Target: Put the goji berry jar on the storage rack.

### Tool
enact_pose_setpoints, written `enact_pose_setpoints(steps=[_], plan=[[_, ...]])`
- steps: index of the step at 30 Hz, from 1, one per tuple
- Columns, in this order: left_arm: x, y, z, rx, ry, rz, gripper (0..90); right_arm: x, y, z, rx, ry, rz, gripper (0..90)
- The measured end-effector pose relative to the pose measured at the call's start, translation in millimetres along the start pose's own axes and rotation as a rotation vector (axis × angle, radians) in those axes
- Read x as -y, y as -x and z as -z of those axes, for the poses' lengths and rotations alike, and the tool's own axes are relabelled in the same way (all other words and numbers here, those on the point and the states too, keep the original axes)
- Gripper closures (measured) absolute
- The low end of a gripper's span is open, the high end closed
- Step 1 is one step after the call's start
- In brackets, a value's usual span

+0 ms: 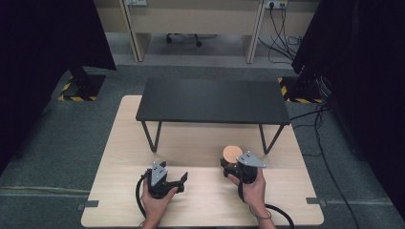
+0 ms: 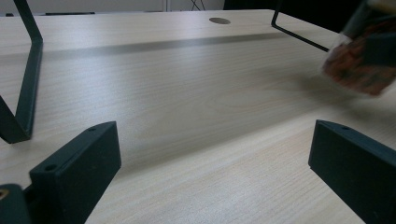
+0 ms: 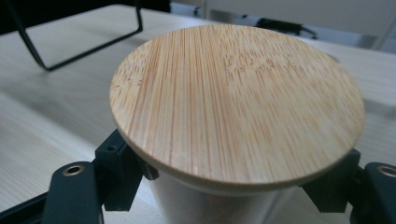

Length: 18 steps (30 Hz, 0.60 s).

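High view: right gripper (image 1: 232,164) is clamping a jar (image 1: 232,153) with a round wooden lid, near the surface's (image 1: 200,210) right front part, just ahead of the black shelf's (image 1: 212,100) right leg. Left gripper (image 1: 173,177) is resting near the front edge, jaws spread with nothing between.

Left gripper view: jaws are standing wide over bare wood; the jar (image 2: 362,60), blurred, is showing at right.

Right gripper view: jaws are pressing the jar (image 3: 205,200) below its lid (image 3: 236,100).
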<state>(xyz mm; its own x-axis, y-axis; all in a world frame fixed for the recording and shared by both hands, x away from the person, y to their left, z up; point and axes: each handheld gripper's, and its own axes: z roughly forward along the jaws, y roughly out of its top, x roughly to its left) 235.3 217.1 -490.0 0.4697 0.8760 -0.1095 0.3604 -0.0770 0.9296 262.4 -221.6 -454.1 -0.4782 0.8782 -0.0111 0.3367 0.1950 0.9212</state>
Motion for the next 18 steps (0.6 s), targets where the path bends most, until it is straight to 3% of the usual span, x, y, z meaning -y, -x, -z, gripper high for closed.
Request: enact_pose_setpoints(steps=[1,2,4,6,18], plan=[[0.1,0.2,0.1,-0.001,0.000,0.000,1.6,-4.1,-14.6,13.0,0.057,0.002,-0.010,26.3],[0.1,0.2,0.1,-0.001,0.000,0.000,1.6,-4.1,-14.6,13.0,0.057,0.002,-0.010,26.3],[0.1,0.2,0.1,-0.002,0.000,-0.001,1.6,-7.2,-31.6,27.2,0.125,0.001,-0.031,26.3],[0.1,0.3,0.2,-0.002,0.000,-0.001,1.6,-7.6,-36.4,32.8,0.147,0.003,-0.043,26.3],[0.2,0.0,0.3,-0.003,0.000,0.003,1.6,-24.1,-41.1,51.7,0.189,0.000,-0.078,26.3]])
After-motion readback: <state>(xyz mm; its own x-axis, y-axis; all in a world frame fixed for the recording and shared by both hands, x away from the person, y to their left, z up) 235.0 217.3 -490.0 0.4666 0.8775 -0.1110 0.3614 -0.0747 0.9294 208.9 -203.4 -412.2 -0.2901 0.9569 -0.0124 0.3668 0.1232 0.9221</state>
